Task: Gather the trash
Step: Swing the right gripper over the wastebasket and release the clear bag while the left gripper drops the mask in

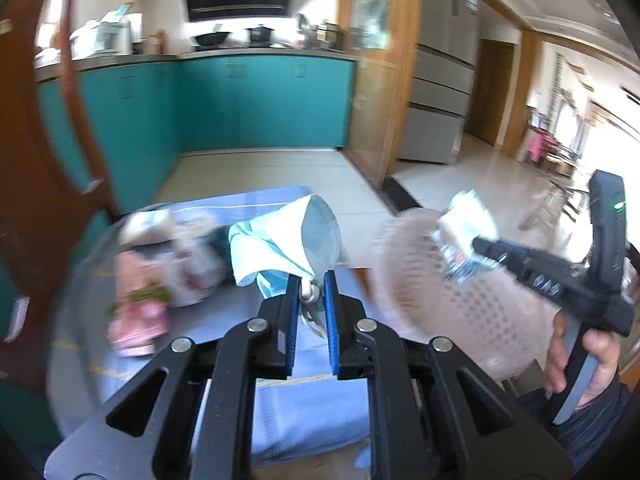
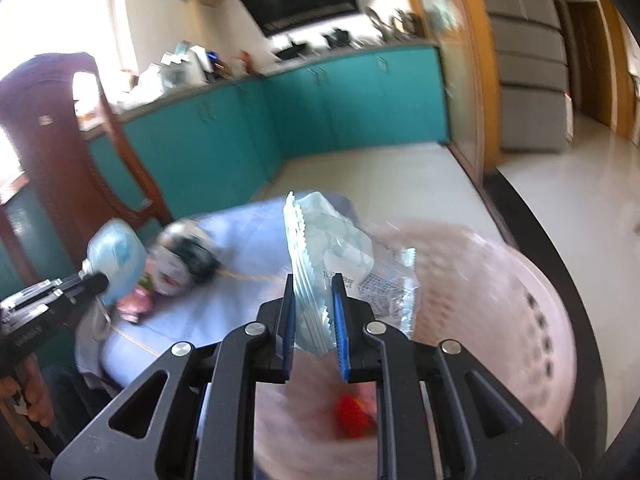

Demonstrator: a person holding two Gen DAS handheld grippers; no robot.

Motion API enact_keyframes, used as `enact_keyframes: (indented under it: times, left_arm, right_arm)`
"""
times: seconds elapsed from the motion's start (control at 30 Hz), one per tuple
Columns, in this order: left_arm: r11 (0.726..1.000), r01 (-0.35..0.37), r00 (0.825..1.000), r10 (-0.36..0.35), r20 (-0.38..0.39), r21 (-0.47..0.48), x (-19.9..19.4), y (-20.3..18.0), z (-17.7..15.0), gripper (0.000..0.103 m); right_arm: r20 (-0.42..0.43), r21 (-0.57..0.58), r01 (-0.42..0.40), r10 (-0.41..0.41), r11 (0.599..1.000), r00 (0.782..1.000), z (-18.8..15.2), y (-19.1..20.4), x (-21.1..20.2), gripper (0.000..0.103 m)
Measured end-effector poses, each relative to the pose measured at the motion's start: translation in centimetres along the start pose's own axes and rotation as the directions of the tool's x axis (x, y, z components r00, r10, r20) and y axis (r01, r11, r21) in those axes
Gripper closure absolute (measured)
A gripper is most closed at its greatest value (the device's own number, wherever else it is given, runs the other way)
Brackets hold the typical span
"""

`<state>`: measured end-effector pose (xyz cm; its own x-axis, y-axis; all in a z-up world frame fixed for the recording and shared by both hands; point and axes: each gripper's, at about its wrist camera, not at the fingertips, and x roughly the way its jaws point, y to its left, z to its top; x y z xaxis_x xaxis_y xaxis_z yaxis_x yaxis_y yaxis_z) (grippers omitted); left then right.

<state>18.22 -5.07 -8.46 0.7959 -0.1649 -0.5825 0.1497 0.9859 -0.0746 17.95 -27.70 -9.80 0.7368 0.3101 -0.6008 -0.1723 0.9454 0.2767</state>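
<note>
The left claw (image 1: 312, 288) is clamped on a pale blue face mask (image 1: 292, 236) above the table (image 1: 280, 420). The right claw (image 2: 314, 300) is clamped on a clear plastic wrapper (image 2: 332, 248) over a pink perforated basket (image 2: 500, 300) at the table's right edge.

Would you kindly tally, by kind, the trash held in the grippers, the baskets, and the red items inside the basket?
Face mask, in the left gripper: 1
Plastic wrapper, in the right gripper: 1
Pink basket: 1
Red item inside it: 1
Total: 4
</note>
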Motion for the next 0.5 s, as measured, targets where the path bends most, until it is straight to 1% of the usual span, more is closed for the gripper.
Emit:
enact_keyframes:
  times: [0.03, 0.07, 0.13, 0.2, 0.3, 0.33, 0.37, 0.4, 0.47, 0.5]
  left_arm:
    - [0.999, 0.031, 0.999, -0.031, -0.014, 0.012, 0.9, -1.2, 0.2, 0.090]
    - [0.998, 0.051, 0.998, -0.051, -0.026, 0.019, 1.5, -1.9, 0.2, 0.090]
    - [0.994, 0.107, 0.993, -0.104, -0.063, 0.037, 3.3, -4.2, 0.3, 0.090]
    - [0.988, 0.145, 0.987, -0.140, -0.084, 0.047, 4.4, -5.7, 0.4, 0.090]
    - [0.975, 0.211, 0.972, -0.202, -0.118, 0.069, 6.0, -8.1, 0.4, 0.088]
    - [0.969, 0.234, 0.965, -0.223, -0.134, 0.074, 6.5, -8.8, 0.3, 0.084]
    - [0.968, 0.240, 0.963, -0.227, -0.145, 0.074, 6.8, -9.1, 0.2, 0.067]
    - [0.969, 0.235, 0.964, -0.223, -0.147, 0.071, 6.9, -9.2, 0.2, 0.042]
    - [0.978, 0.201, 0.973, -0.193, -0.123, 0.055, 6.5, -8.4, 0.0, 0.026]
    - [0.984, 0.170, 0.981, -0.164, -0.108, 0.045, 6.2, -7.6, -0.1, 0.026]
  right_arm:
    - [-0.013, 0.027, 0.024, -0.024, 0.999, 1.000, -0.2, -0.9, 0.1, 0.084]
    - [-0.026, 0.067, 0.042, -0.040, 0.997, 0.999, -0.4, -2.0, 0.1, 0.080]
    - [-0.022, 0.146, 0.038, -0.035, 0.989, 0.999, -0.5, -3.6, -0.2, 0.071]
    - [0.004, 0.212, 0.028, -0.030, 0.977, 1.000, -0.5, -4.8, -0.9, 0.046]
    - [0.061, 0.274, 0.025, -0.043, 0.961, 0.997, -0.4, -5.5, -1.7, 0.040]
    - [0.069, 0.282, 0.028, -0.049, 0.959, 0.996, -0.3, -5.7, -1.9, 0.040]
    - [0.077, 0.288, 0.037, -0.062, 0.957, 0.995, -0.2, -5.7, -1.9, 0.039]
    - [0.084, 0.287, 0.047, -0.074, 0.957, 0.994, -0.1, -5.5, -1.9, 0.038]
    - [0.089, 0.276, 0.058, -0.086, 0.959, 0.992, 0.2, -5.3, -1.7, 0.037]
    - [0.088, 0.273, 0.056, -0.082, 0.960, 0.993, 0.4, -5.1, -1.5, 0.037]
